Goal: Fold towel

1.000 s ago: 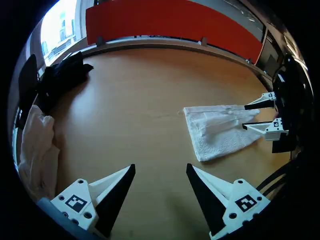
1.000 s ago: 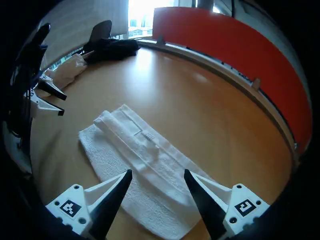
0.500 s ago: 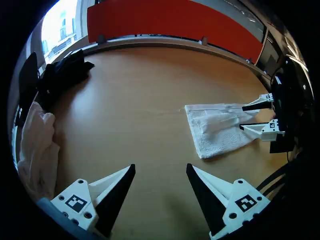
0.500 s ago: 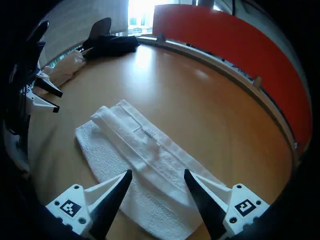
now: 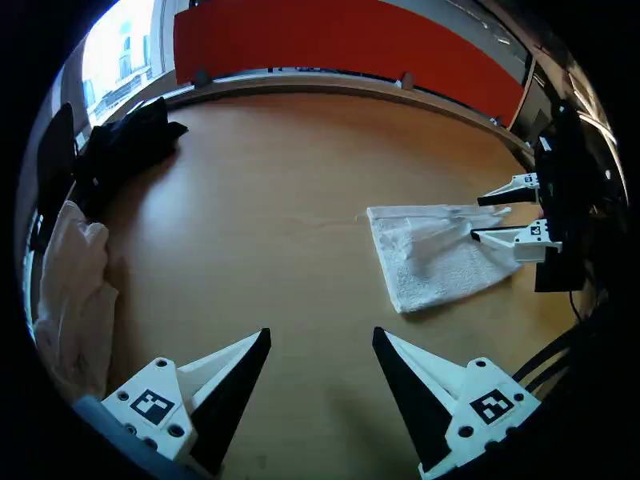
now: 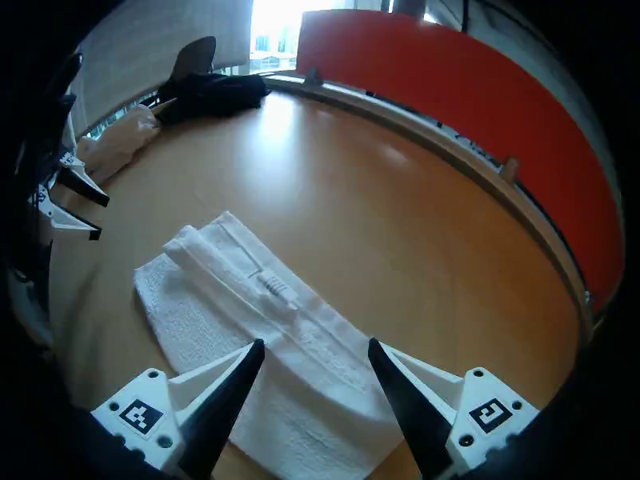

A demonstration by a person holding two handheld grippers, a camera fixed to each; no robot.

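Two grippers are seen, each with two white fingers with black inner faces. In the left gripper view, the left gripper (image 5: 320, 332) is held with its jaws spread wide over the bare wooden table (image 5: 272, 240), and nothing is gripped between them. In the right gripper view, the right gripper (image 6: 314, 344) is likewise held wide open, and nothing is clamped. One white towel (image 6: 240, 320) is laid flat on the table, folded into a long strip with a narrower folded band along its top. Its near end is placed under and between the right gripper's fingers; whether it is touched by them cannot be told.

Farther off, across the table and well apart from the towel, the left gripper is seen again at the left edge of the right gripper view. Beyond, one pale bundle of cloth (image 6: 116, 144) and one black heap of fabric (image 6: 212, 88) are set near the table's far edge, the two close beside each other. One red panel (image 6: 480, 104) is mounted along the table's back edge, and one bright window (image 6: 276, 28) is seen behind.
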